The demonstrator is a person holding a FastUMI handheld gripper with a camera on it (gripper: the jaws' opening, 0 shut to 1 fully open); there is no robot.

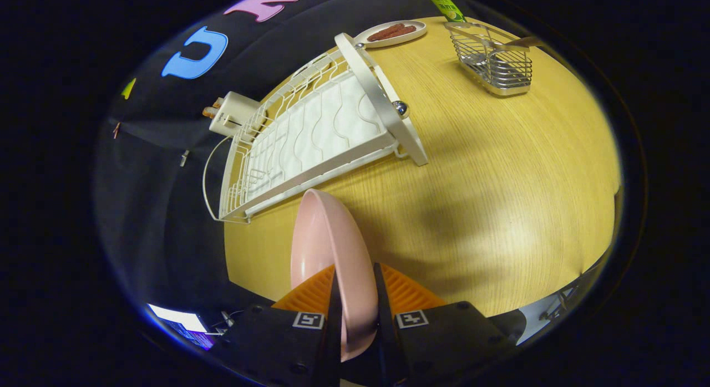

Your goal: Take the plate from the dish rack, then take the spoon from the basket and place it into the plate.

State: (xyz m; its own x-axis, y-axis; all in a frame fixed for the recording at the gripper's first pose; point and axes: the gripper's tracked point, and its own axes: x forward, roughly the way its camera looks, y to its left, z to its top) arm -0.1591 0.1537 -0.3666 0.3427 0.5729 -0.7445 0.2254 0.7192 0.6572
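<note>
My gripper [355, 315] clamps the pink plate [327, 243] edge-on, just clear of the dish rack [310, 137]; I should lay it flat on the table [499, 182] gently.

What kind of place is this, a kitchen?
Probably a mock kitchen corner in a booth: a wooden table holds a white dish rack and a wire basket, with black cloth behind. The gripper is shut on a pink plate.

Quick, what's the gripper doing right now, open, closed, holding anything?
Gripper: shut on the pink plate, held on edge above the wooden table.
</note>
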